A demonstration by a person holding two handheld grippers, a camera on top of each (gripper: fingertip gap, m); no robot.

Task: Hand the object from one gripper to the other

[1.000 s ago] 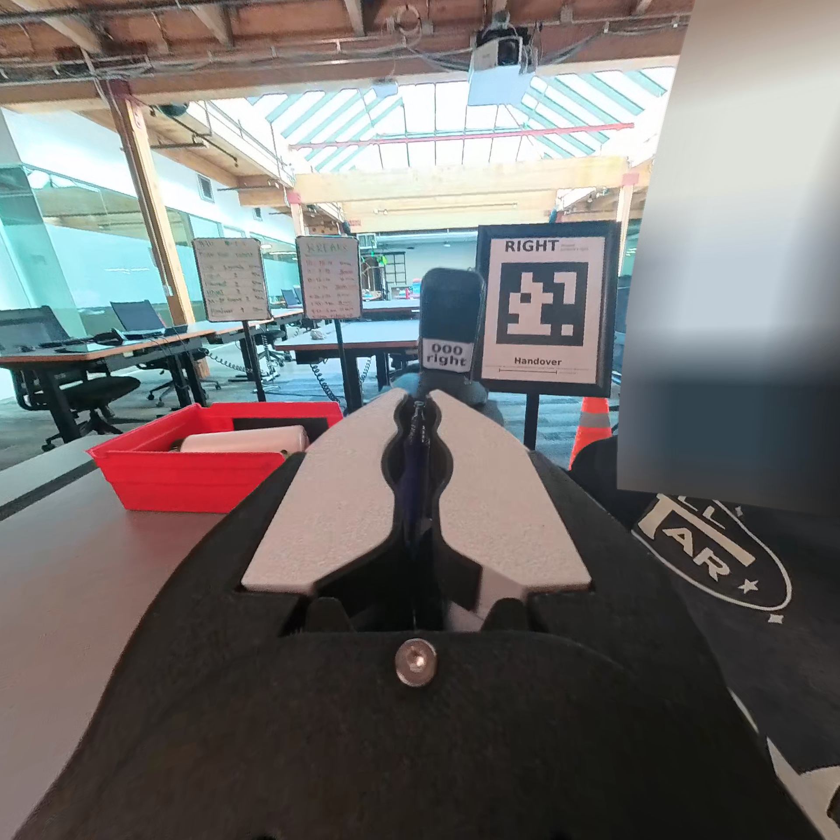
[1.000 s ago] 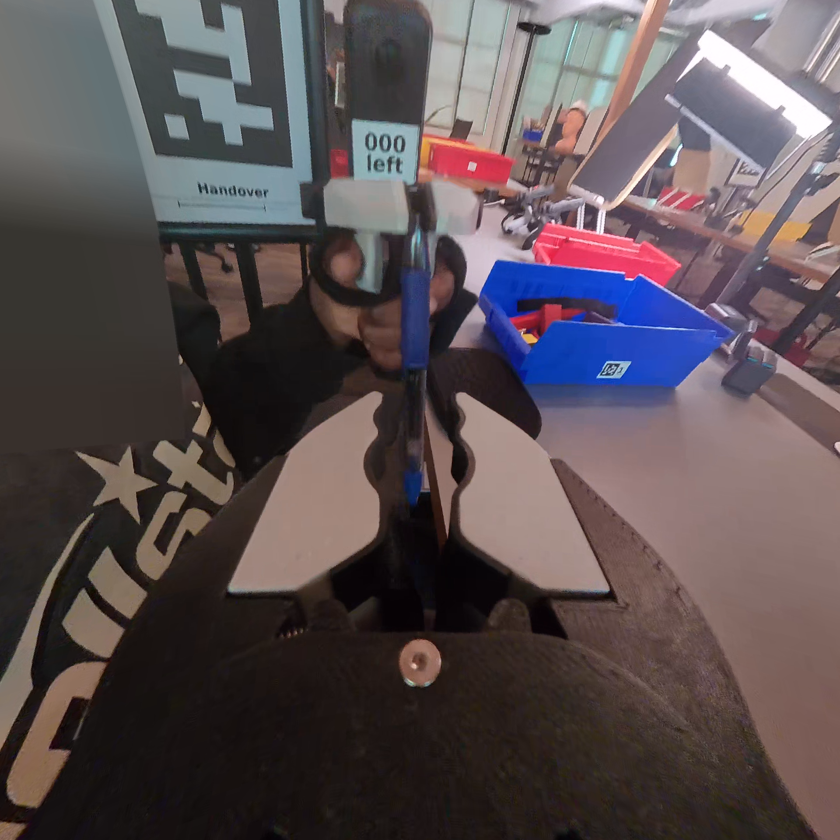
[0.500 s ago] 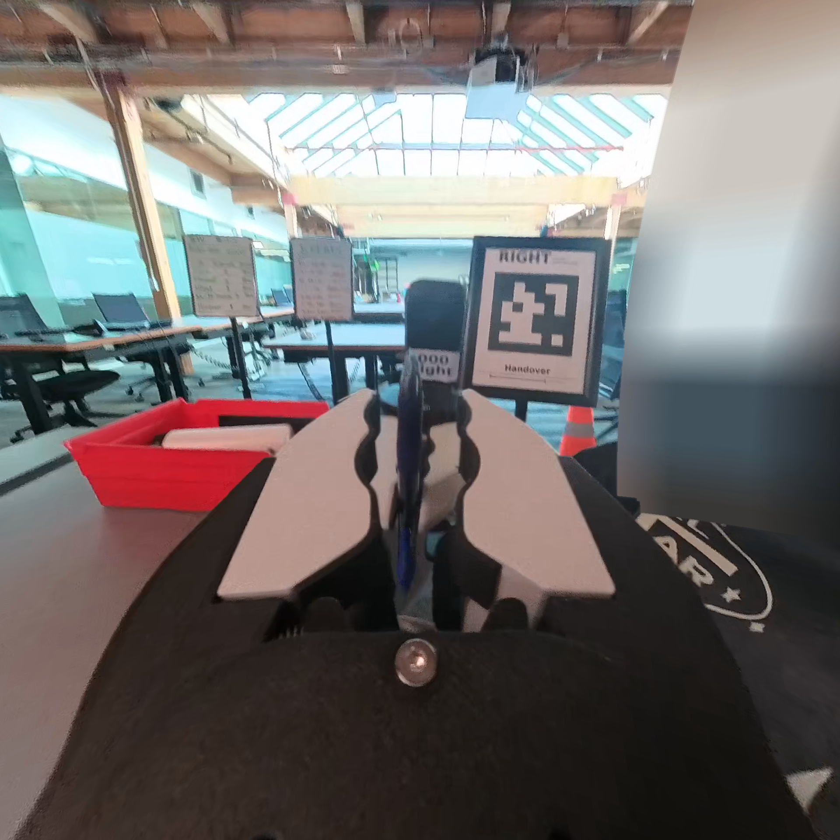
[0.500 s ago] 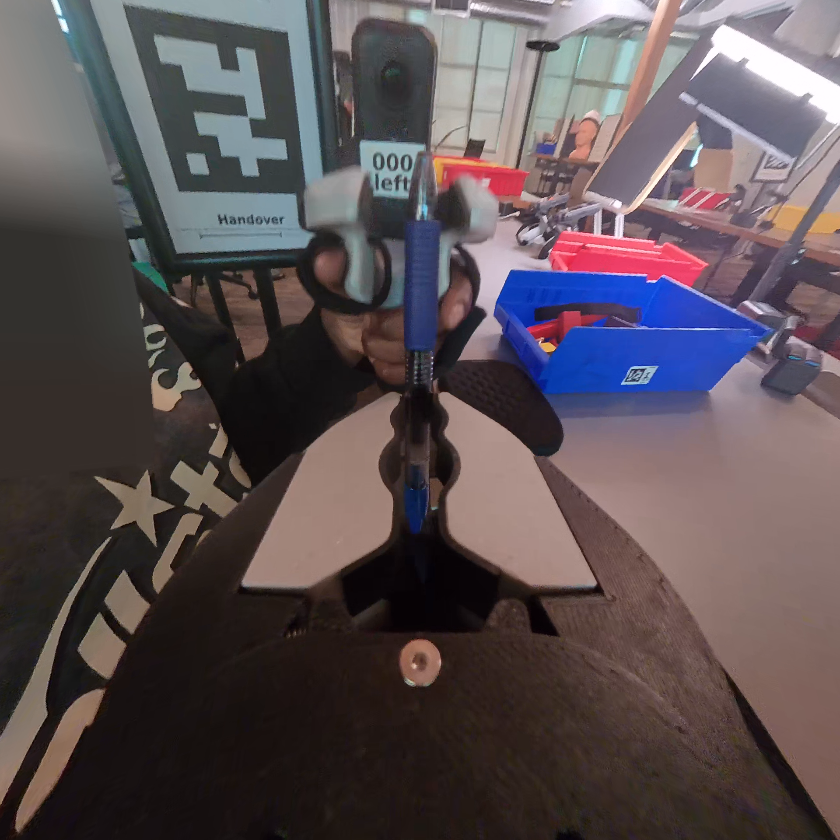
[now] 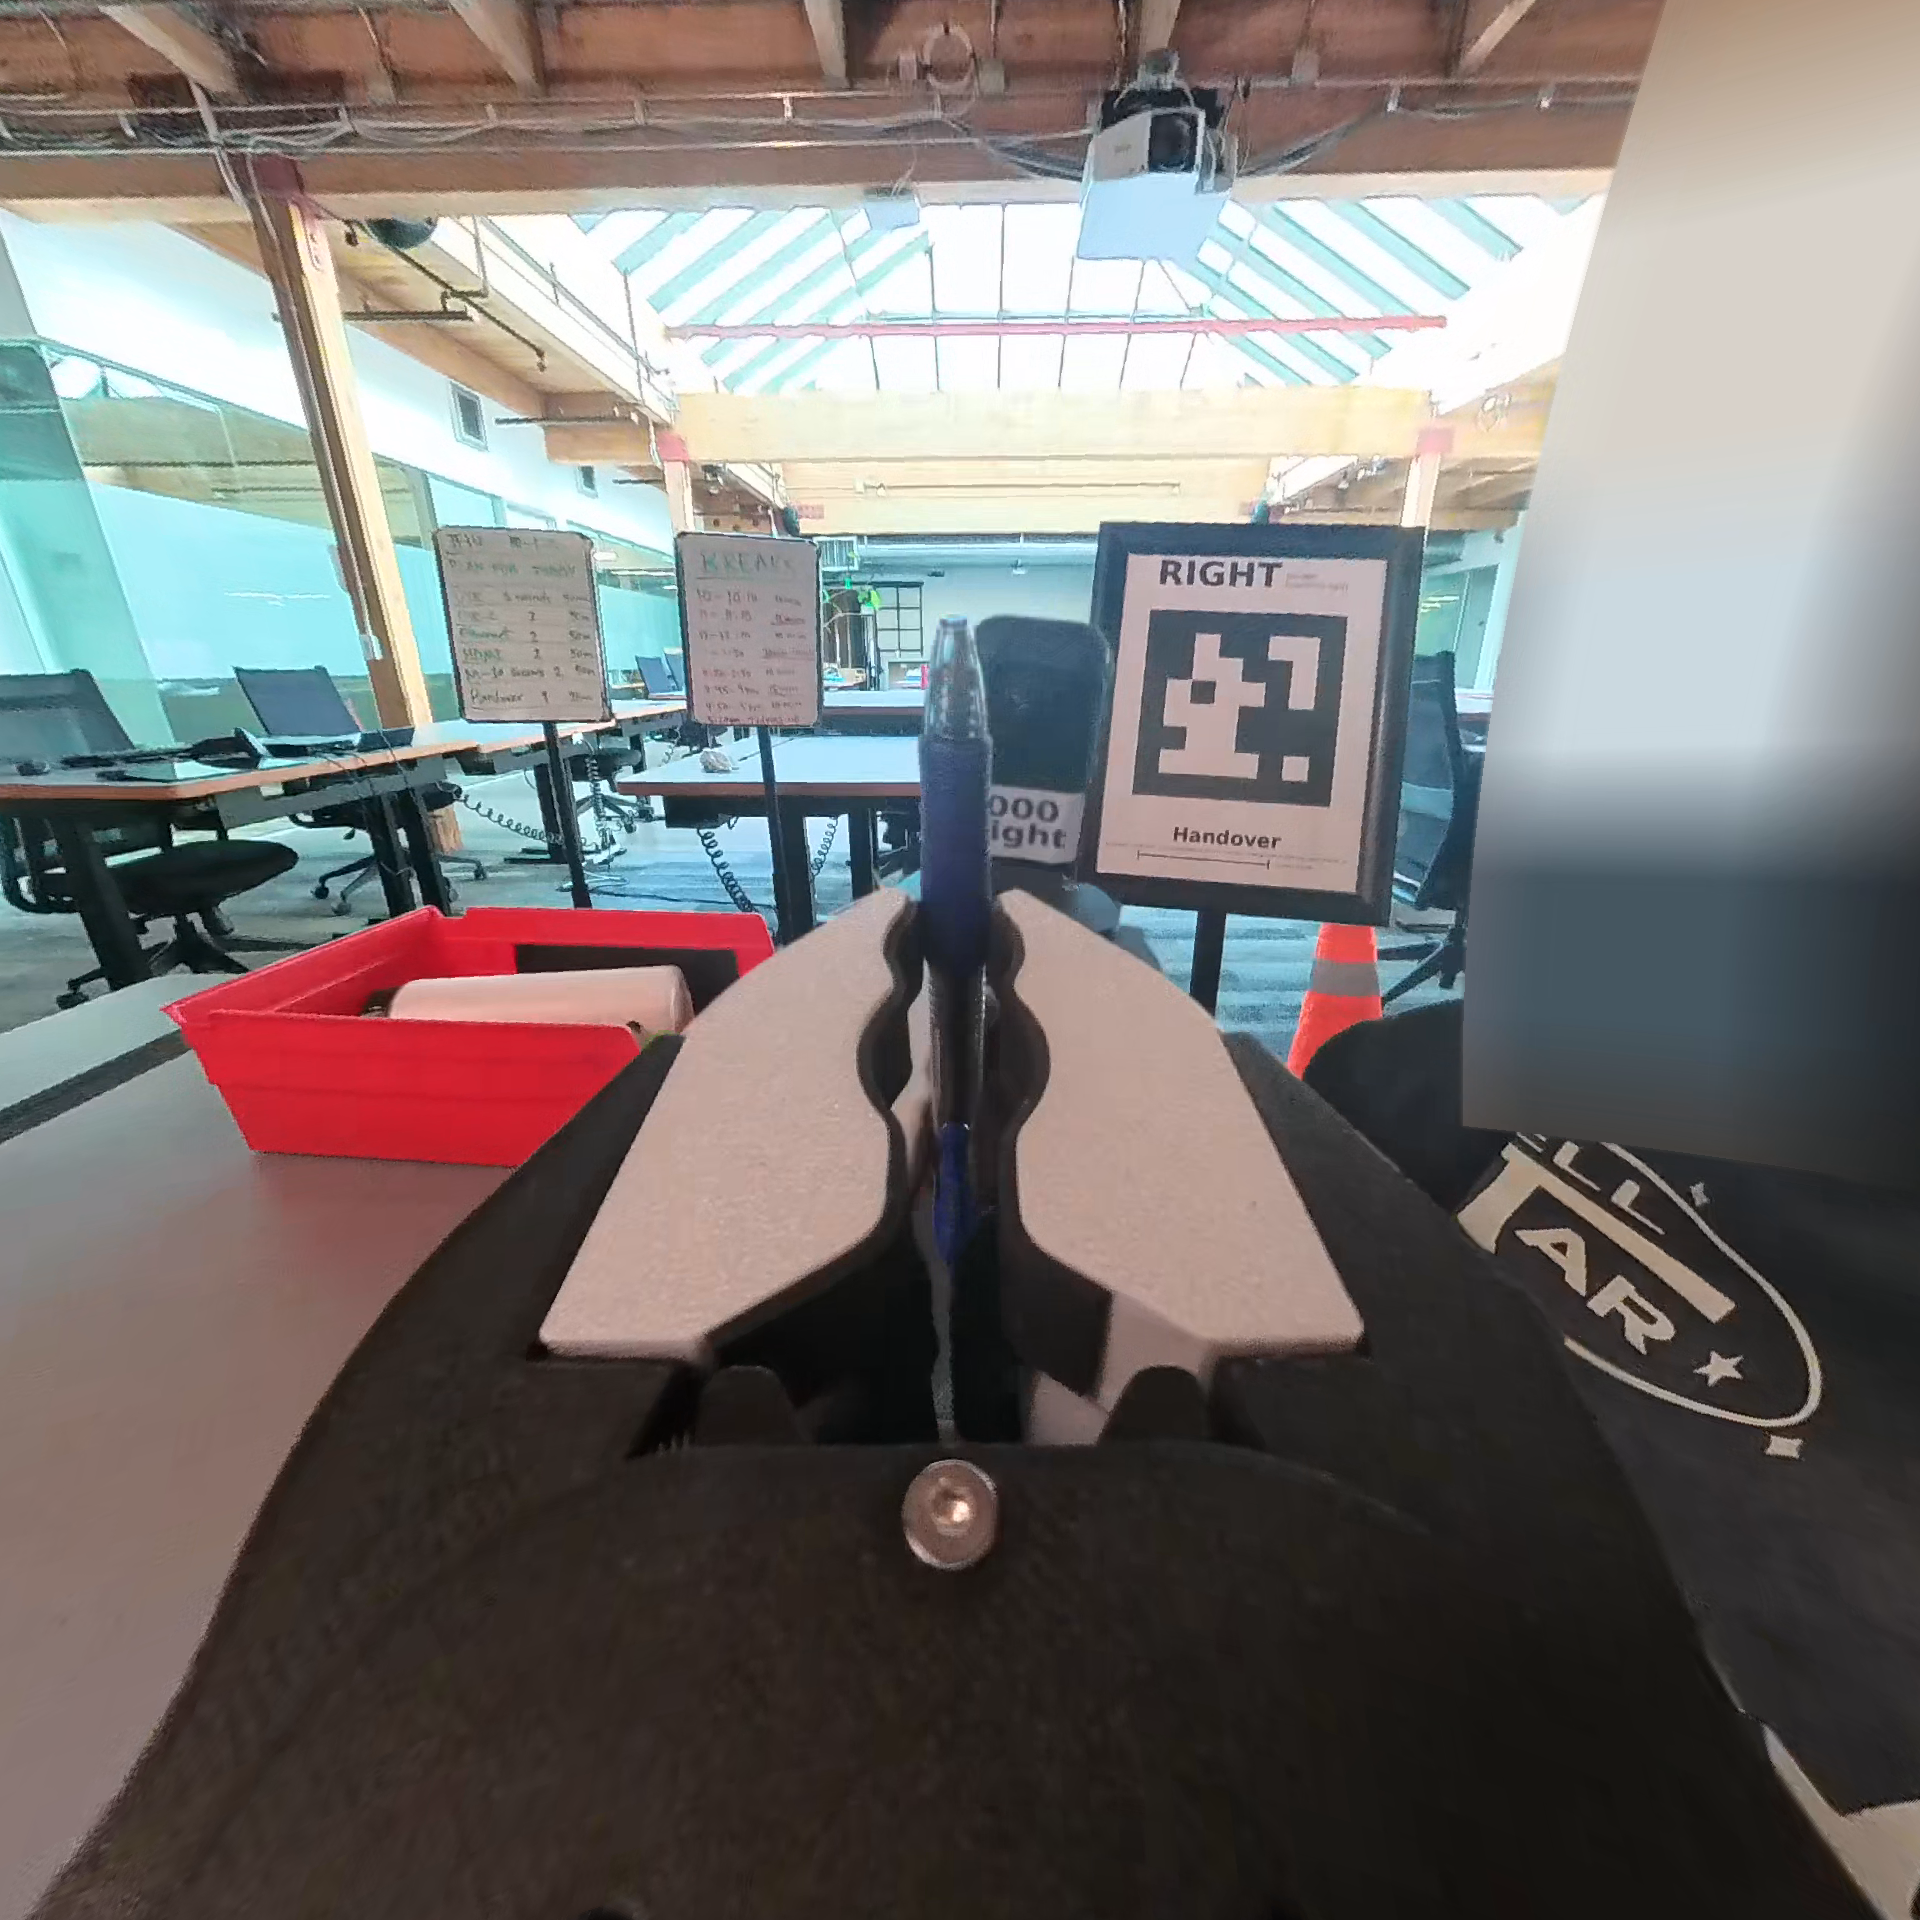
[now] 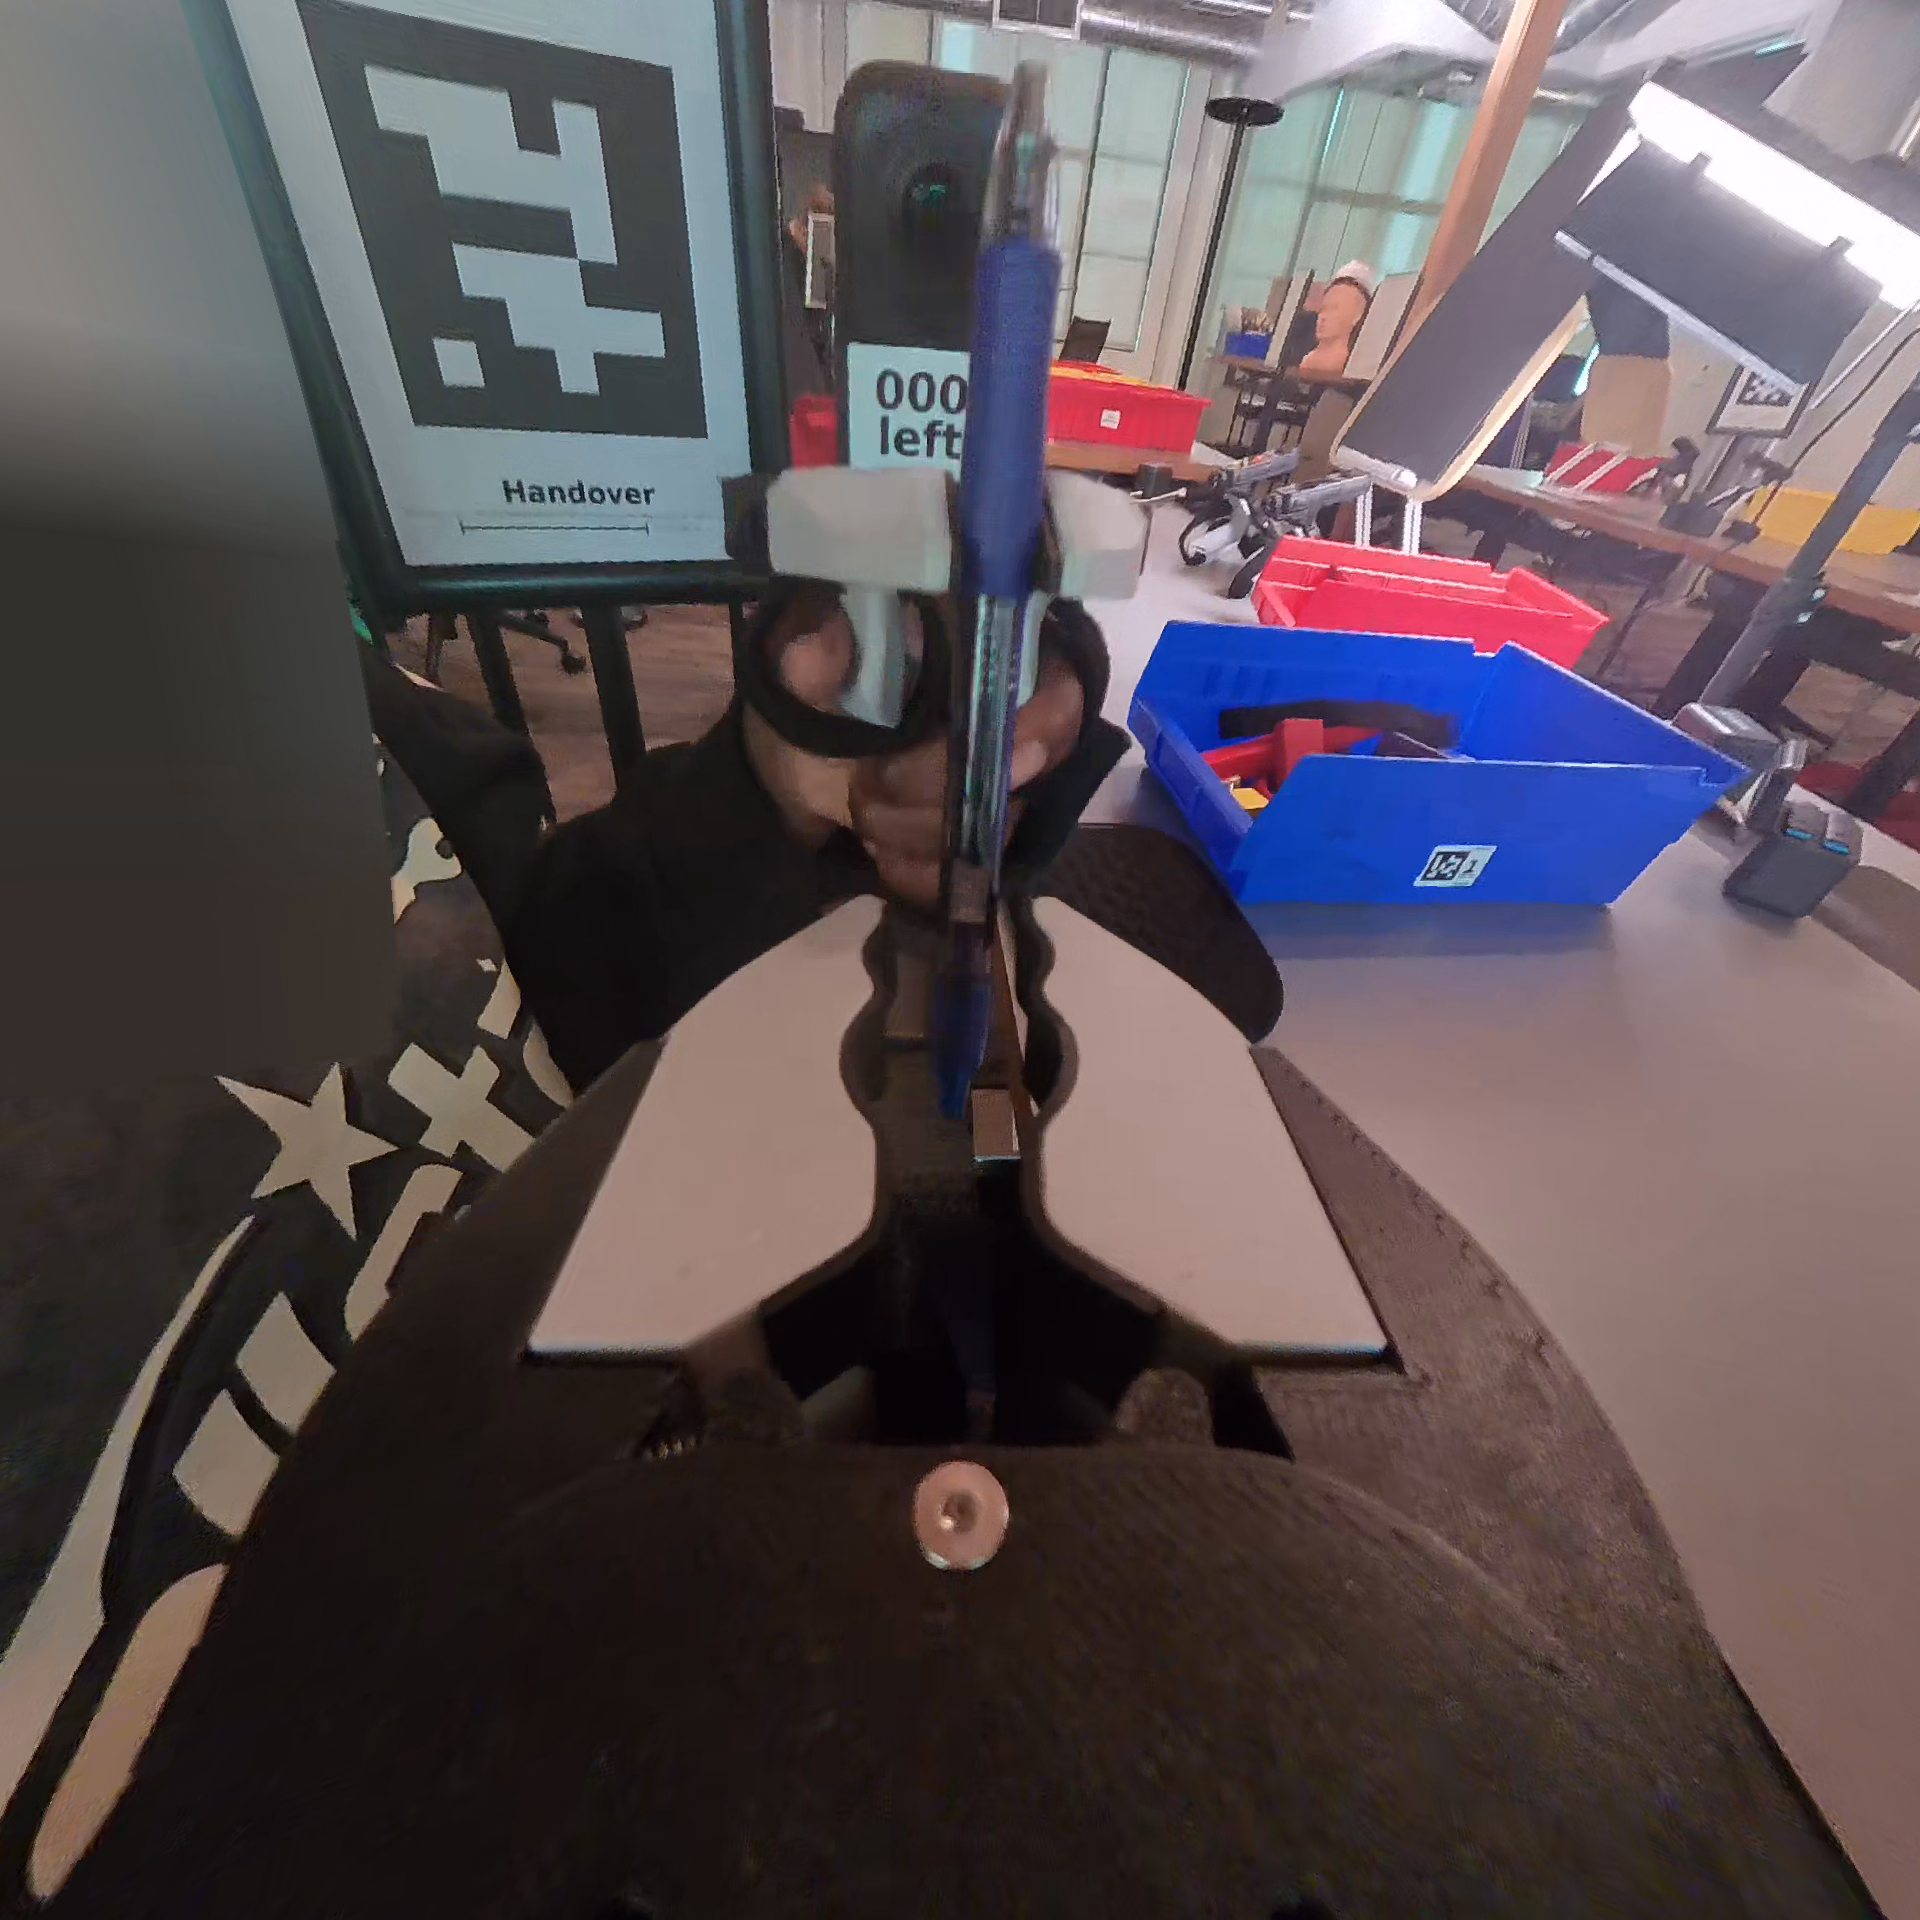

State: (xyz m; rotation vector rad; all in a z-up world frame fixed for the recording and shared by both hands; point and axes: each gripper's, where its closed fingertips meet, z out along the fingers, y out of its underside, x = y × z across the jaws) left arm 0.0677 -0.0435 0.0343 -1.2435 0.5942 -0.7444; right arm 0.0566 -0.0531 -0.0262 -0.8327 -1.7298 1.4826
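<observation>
A blue pen (image 5: 954, 790) stands upright between the two grippers. My left gripper (image 5: 956, 914) is shut on it near its lower half, and the upper part rises above the grey fingertips. In the right wrist view the left gripper (image 6: 997, 530) faces me, its grey fingers (image 6: 862, 535) pressed on the pen (image 6: 1006, 395). My right gripper (image 6: 954, 914) is open, with its fingers on either side of the pen's lower end and a gap showing on both sides. The right gripper's black body (image 5: 1044, 696) shows just behind the pen.
A red bin (image 5: 416, 1081) with a white roll sits on the grey table (image 5: 156, 1299) to the left. A blue bin (image 6: 1455, 831) of parts sits on the table (image 6: 1558, 1143) to the right. A framed marker sign (image 5: 1247, 727) stands behind. A person in a black top (image 5: 1662, 1351) is close by. My right fingertips sit around 6 cm from my left ones.
Half a second ago the right gripper was shut on the pen and the left was open. Now the left has closed on the pen again and the right has opened.
</observation>
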